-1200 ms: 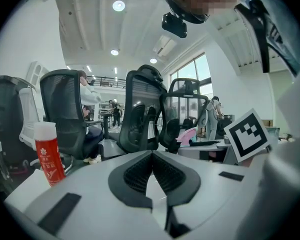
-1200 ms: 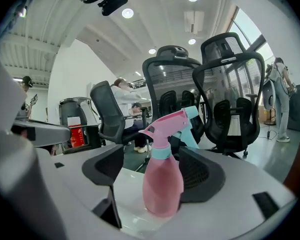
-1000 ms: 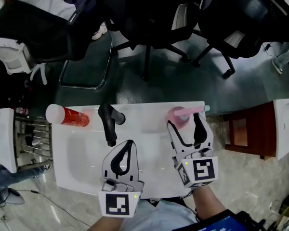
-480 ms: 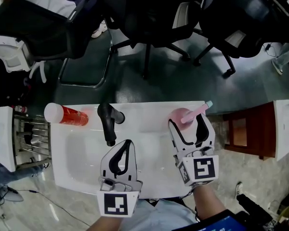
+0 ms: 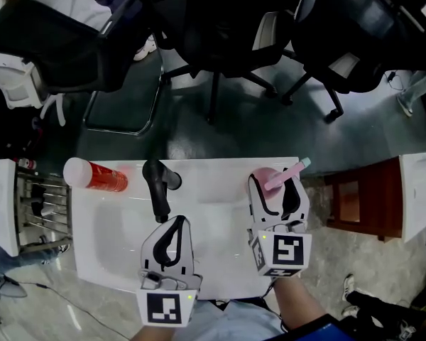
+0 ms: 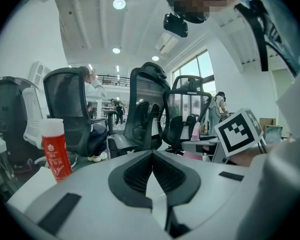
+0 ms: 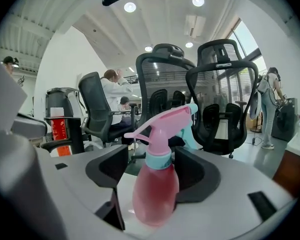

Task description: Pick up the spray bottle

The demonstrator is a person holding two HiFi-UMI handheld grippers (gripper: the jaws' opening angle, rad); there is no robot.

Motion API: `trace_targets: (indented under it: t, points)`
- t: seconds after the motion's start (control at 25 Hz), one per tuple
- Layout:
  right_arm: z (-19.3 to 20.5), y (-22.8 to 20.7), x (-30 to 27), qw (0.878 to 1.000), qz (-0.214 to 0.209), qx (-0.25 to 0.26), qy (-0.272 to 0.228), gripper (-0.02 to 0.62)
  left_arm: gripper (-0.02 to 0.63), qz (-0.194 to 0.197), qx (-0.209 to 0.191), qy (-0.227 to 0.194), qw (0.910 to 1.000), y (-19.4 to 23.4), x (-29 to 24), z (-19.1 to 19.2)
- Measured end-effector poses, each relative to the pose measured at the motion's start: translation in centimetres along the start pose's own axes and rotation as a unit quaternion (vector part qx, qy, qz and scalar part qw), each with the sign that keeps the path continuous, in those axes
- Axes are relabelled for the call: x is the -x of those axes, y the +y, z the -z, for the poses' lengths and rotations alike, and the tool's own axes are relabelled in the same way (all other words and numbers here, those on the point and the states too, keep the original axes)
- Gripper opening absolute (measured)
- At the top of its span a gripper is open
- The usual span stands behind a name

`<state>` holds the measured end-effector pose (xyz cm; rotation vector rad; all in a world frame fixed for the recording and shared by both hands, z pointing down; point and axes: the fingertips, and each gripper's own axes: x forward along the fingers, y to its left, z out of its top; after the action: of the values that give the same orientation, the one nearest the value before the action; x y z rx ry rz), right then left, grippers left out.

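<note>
The spray bottle [image 7: 155,186] stands upright on the white table [image 5: 213,197], near its far edge on the right side. It stands between the two jaws of the right claw [image 5: 275,183]. This claw is wide: in the right gripper view a gap shows between the bottle and the left jaw. The right jaw is very near the bottle, but I cannot tell if it touches. The bottle is not yet clamped.

The left claw [image 5: 175,224] hangs low over the near middle of the table. Its jaws are pressed together and there is nothing between them. A red can [image 5: 96,176] lies at the far left, well apart from the bottle.

I think the bottle is thin plastic, smooth and a little slippery. It looks light, though I cannot see how much liquid is inside. The round body may give a little under pressure, so a gentle, firm closing is better than a hard one. The best place to hold seems the upper part of the body, just under the blue collar. The trigger head sticks out to one side, so a low grip may let the bottle tip.
</note>
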<state>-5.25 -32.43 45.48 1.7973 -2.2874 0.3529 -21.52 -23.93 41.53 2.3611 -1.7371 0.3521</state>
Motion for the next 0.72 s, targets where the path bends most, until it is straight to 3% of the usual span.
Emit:
trace_targets:
  t: [0.72]
  points:
    - [0.28, -1.00, -0.51, 1.000, 0.006, 0.013, 0.009, 0.222, 0.015, -0.001, -0.005, 0.005, 1.0000, -0.26, -0.05, 0.19]
